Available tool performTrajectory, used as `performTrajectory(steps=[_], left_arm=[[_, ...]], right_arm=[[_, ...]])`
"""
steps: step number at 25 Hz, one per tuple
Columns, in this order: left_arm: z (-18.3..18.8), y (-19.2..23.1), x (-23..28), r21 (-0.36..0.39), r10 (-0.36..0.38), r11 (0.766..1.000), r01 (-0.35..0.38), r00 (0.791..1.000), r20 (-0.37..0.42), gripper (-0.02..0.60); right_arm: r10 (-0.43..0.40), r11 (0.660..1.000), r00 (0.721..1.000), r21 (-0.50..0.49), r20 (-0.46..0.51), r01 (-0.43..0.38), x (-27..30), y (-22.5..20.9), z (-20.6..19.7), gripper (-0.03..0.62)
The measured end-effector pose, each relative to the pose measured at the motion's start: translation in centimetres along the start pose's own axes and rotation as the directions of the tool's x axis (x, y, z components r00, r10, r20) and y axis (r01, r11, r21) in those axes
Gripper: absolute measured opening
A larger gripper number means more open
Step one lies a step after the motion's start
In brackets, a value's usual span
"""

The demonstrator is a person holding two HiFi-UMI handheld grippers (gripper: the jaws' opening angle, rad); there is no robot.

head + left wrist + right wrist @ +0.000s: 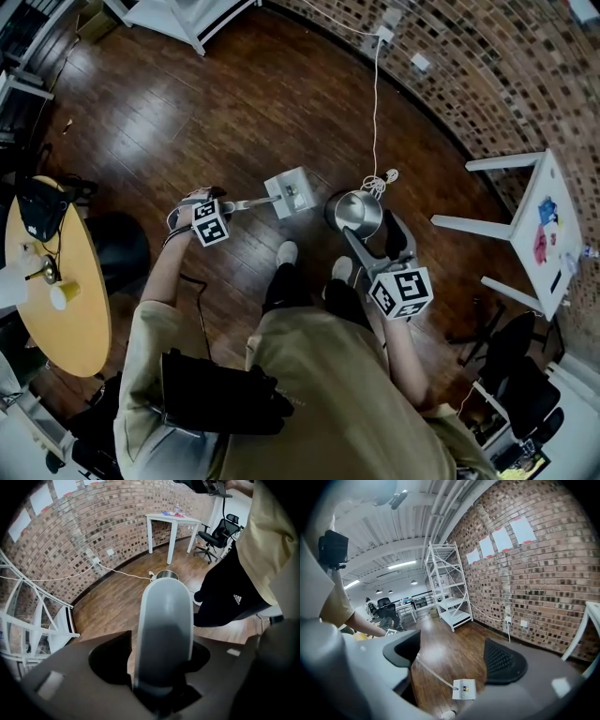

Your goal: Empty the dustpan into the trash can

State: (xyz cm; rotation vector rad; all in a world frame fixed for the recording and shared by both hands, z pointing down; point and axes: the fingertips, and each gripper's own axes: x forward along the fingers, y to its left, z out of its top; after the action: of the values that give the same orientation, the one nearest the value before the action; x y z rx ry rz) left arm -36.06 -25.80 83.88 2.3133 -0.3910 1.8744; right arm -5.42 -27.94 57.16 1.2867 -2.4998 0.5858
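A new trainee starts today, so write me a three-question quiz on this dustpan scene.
1. True or false: the left hand-held gripper is shut on the dustpan handle.
2. The right hand-held gripper is: A) open and empty, B) shut on a broom, C) shut on a cup.
3. Name the metal container to the right of the dustpan in the head view.
Key: 1 true; 2 A; 3 trash can.
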Motion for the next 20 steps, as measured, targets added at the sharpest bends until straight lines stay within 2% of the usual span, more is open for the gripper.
performTrajectory(steps=[2,4,6,8,11,17,20], left_arm=[[0.2,0.2,0.1,0.018,0.020,1.000,-0.020,1.000,-0.001,0.169],[0.2,-0.1,0.3,0.071,0.023,0.997,-0.022,1.000,-0.013,0.119],[-0.1,-0.4,0.4,0.106,0.015,0.994,-0.012,1.000,-0.025,0.080],[-0.3,-0.8,0.4,0.113,0.000,0.994,0.003,1.000,-0.028,0.081],[0.5,-1.8,0.0,0.126,-0.020,0.992,0.023,1.000,-0.024,0.011],[5.6,-1.7,-2.7,0.083,0.022,0.996,-0.027,0.998,0.061,0.000],[7.1,-1.3,-4.1,0.083,0.036,0.996,-0.043,0.996,0.080,0.000]], right_arm=[[-0.006,1.000,1.000,0.002,-0.004,0.006,-0.1,-0.1,-0.1,0.413],[-0.009,1.000,1.000,0.008,-0.011,0.009,-0.2,-0.3,-0.5,0.413],[-0.004,1.000,1.000,0.017,-0.017,0.004,-0.3,-0.3,-0.8,0.413],[0.005,1.000,1.000,0.022,-0.020,-0.005,-0.3,-0.2,-0.8,0.413],[0.017,1.000,1.000,0.012,-0.017,-0.017,-0.3,0.2,-0.4,0.413],[0.015,1.000,1.000,0.023,0.014,-0.016,-1.6,-0.8,0.3,0.397],[0.007,0.999,1.000,0.039,0.023,-0.008,-2.4,-1.3,0.5,0.391]])
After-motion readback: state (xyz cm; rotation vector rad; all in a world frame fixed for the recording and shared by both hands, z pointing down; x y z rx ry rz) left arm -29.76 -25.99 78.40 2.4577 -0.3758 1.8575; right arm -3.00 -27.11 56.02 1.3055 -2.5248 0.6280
